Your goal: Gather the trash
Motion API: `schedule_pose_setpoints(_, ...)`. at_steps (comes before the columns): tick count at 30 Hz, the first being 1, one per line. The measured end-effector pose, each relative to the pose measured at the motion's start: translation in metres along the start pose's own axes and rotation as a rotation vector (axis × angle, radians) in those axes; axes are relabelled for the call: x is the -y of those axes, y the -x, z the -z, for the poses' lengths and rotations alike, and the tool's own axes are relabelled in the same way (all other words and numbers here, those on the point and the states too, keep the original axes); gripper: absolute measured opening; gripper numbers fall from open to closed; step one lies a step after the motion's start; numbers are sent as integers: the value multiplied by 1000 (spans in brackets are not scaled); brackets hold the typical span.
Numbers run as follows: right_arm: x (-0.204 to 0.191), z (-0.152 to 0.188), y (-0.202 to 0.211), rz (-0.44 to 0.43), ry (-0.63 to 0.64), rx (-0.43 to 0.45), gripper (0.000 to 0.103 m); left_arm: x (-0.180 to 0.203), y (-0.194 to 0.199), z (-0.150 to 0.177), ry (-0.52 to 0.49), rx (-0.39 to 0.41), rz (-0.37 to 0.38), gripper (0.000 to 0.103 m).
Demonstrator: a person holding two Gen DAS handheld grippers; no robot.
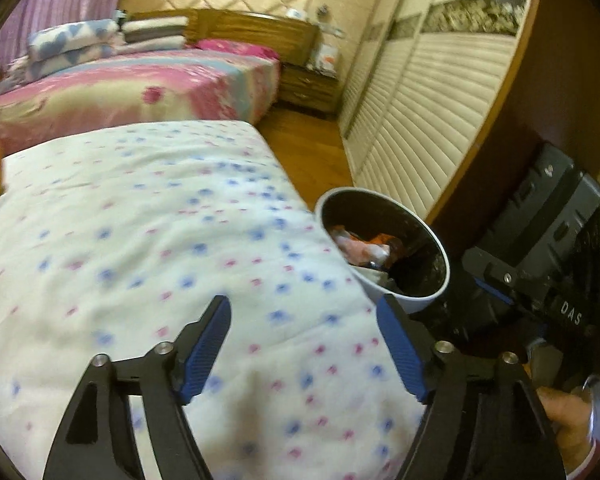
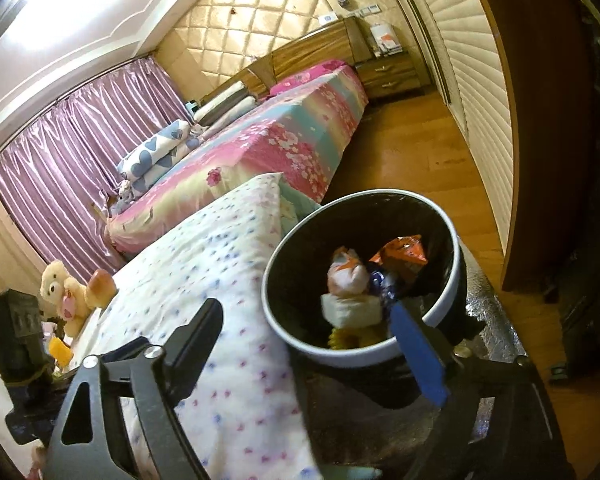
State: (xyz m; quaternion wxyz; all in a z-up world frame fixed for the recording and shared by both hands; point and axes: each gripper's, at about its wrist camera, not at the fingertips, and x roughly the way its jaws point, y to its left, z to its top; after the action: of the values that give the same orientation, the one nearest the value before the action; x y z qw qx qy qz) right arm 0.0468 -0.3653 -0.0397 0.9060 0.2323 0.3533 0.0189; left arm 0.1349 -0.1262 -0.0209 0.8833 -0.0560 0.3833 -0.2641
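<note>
On the far left of our right wrist view: a cream teddy bear (image 2: 60, 292) sits at the edge of the bedding, with a yellow object (image 2: 61, 351) just below it.
Left gripper (image 1: 303, 344): we see its blue-padded jaws spread wide over the flower-dotted quilt (image 1: 140, 240), with nothing between them.
Quilt: white with small blue and pink marks, it covers the near bed, and the bin stands just beside its right edge.
Trash bin (image 2: 364, 356): we see a round white bin with a black inside, upright on the floor between the bed and the louvred wardrobe (image 2: 476, 112).
Trash: an orange wrapper (image 2: 404, 254), a pink-and-white wrapper (image 2: 348, 276) and a white wad (image 2: 350, 310) lie inside the bin.
Right gripper (image 2: 306, 326): our jaws stand wide apart and empty, one finger over the quilt, the blue-padded one across the bin's near rim.
Right hand (image 1: 568, 424): at the lower right of the left wrist view, it grips the gripper's handle.
</note>
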Motion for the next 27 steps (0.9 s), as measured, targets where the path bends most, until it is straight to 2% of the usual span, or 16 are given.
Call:
schedule_pose_setpoints(2,-8,6,3,9,20,13,96,-5,15,9,19,37,-26,79)
schedule_pose_setpoints(7,-26,20,8,39,88,34,97,-13,50,29,46,128,-100,81)
schedule_pose_setpoints(11,-47,22,24,58,169,100,97,-9,82,40,37,228,-154,85)
schedule_pose_setpoints(14,-64,21,44,67,233,199,103,-1,103,53,11,319,-240,102)
schedule_pose_setpoints(16,-71,23,51,76,260,241,103,3,112,63,3,367,-294,103)
schedule_pose_setpoints(27,-77,55,37,80,277,283,103,19,115,105,-76,415,-418,103)
